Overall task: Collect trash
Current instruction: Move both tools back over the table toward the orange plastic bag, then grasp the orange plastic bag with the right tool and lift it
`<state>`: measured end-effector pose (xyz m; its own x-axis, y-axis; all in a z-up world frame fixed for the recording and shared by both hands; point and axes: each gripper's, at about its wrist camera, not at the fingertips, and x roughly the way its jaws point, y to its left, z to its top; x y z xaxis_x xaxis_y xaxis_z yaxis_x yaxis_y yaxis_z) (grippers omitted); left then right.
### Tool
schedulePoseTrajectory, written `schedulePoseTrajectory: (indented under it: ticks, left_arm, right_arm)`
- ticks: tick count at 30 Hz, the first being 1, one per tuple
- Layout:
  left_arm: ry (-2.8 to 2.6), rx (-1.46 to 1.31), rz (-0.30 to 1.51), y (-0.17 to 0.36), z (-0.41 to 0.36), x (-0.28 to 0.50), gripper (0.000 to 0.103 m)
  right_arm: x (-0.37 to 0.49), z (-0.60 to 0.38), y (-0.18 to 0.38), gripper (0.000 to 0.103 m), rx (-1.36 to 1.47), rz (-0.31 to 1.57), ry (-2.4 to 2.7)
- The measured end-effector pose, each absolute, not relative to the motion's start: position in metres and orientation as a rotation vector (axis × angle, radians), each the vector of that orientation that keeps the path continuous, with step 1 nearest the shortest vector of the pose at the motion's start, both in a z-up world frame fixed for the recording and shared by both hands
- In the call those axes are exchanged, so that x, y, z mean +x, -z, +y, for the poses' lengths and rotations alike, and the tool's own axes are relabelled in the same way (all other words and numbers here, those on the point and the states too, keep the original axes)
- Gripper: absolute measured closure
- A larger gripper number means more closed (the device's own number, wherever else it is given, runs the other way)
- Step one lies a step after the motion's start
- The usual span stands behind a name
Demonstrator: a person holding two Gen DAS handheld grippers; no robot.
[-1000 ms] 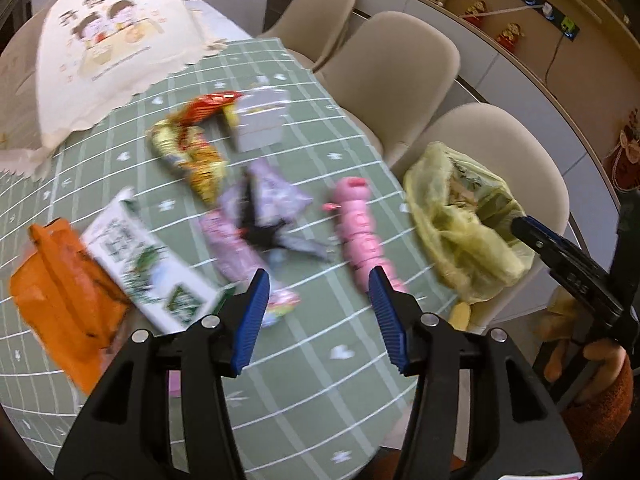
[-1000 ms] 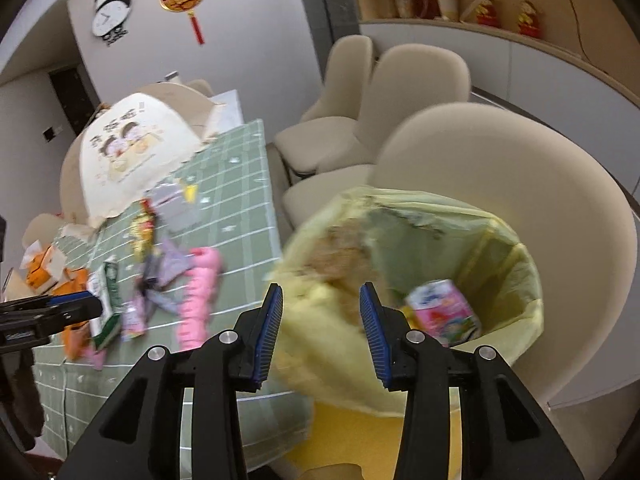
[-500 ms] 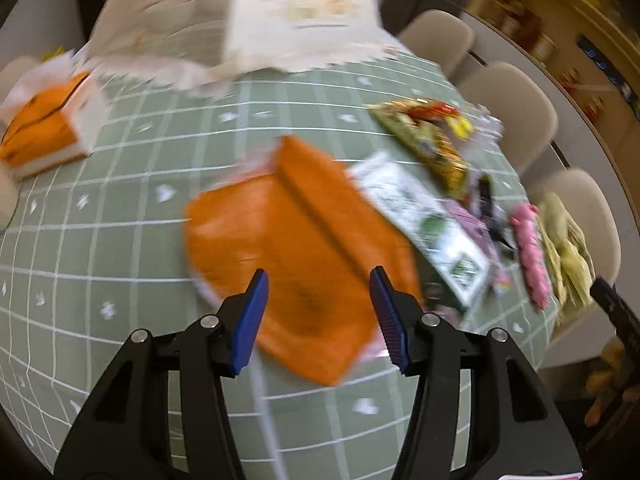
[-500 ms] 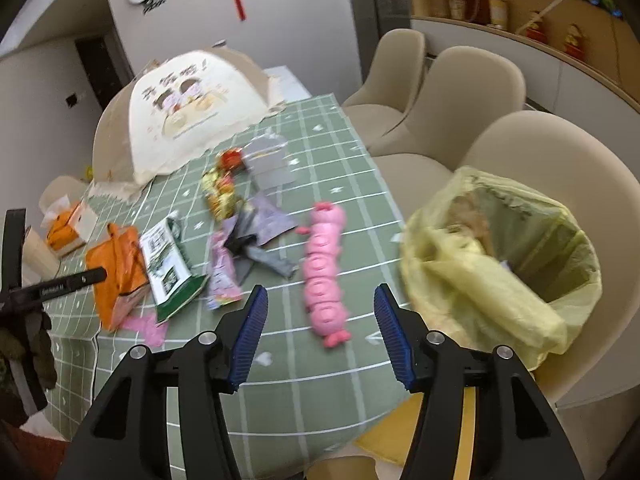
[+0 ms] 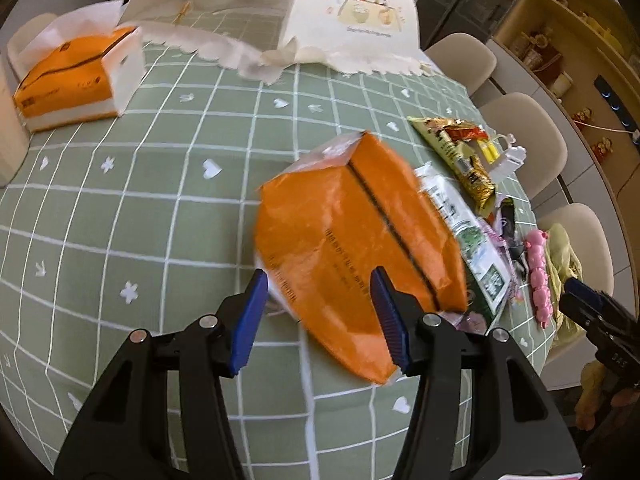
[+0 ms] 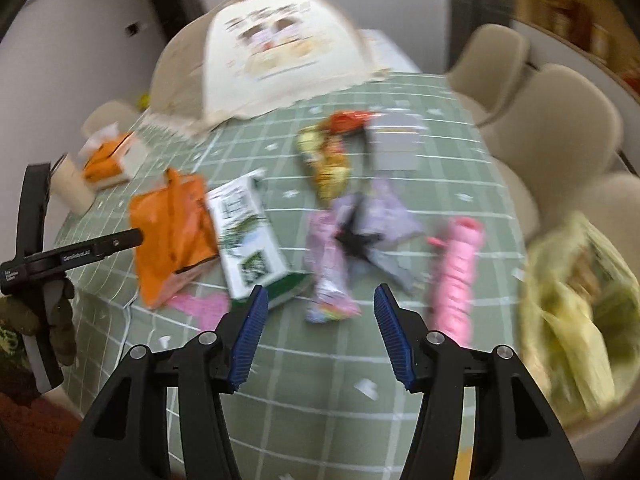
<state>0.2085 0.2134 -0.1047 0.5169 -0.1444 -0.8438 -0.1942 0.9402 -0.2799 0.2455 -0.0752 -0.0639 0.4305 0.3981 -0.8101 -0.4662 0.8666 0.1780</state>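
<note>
A flattened orange tissue wrapper (image 5: 352, 248) lies on the green checked tablecloth (image 5: 160, 208). My left gripper (image 5: 319, 320) hovers open over its near edge, and its pads are not pressing on it. Beside the wrapper lie a green-and-white carton (image 6: 250, 240), a pastel wrapper (image 6: 330, 276), purple wrappers (image 6: 384, 216), a pink segmented piece (image 6: 456, 276) and a yellow-red snack bag (image 6: 326, 160). My right gripper (image 6: 318, 328) is open and empty above the table's near edge, in front of the pastel wrapper. A yellow trash bag (image 6: 576, 312) stands open on a chair at the right.
A full orange-and-white tissue box (image 5: 76, 80) and a cream food cover (image 5: 340, 12) sit at the table's far side. Beige chairs (image 5: 524, 132) line the right edge. A gloved hand (image 6: 60, 320) holds the left gripper at the left.
My left gripper swung left from the pink piece and wrappers to the orange wrapper. My right gripper swung from above the yellow bag to over the table, and its jaws widened.
</note>
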Motion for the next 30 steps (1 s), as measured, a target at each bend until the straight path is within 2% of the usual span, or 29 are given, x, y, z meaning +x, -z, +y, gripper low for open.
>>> schedulePoseTrajectory:
  ticks: [9,13,17,19,20,21,23,30]
  left_arm:
    - [-0.089,-0.431,1.01,0.108,0.246,0.186,0.052]
    - [-0.102,-0.469,0.993,0.109,0.264,0.179,0.052]
    - [-0.141,-0.498,0.966,0.105,0.281,0.175,0.052]
    - [-0.158,-0.519,0.954,0.103,0.29,0.172,0.052]
    - [-0.163,-0.523,0.95,0.102,0.293,0.171,0.052]
    - [-0.169,-0.525,0.947,0.101,0.295,0.17,0.052]
    - [-0.179,-0.529,0.945,0.101,0.298,0.169,0.052]
    - [-0.109,-0.504,0.959,0.099,0.276,0.177,0.052]
  right_arm:
    - [0.26,0.029,0.063,0.051,-0.255,0.935,-0.817]
    - [0.274,0.064,0.086,0.051,-0.273,0.997,-0.869]
    - [0.281,0.089,0.116,0.065,-0.311,1.106,-0.884]
    - [0.278,0.09,0.116,0.069,-0.306,1.107,-0.885]
    - [0.276,0.09,0.114,0.076,-0.299,1.106,-0.896]
    - [0.276,0.087,0.11,0.079,-0.293,1.102,-0.9]
    - [0.272,0.077,0.095,0.083,-0.283,1.061,-0.888]
    - [0.276,0.007,0.034,0.084,-0.159,0.908,-0.754]
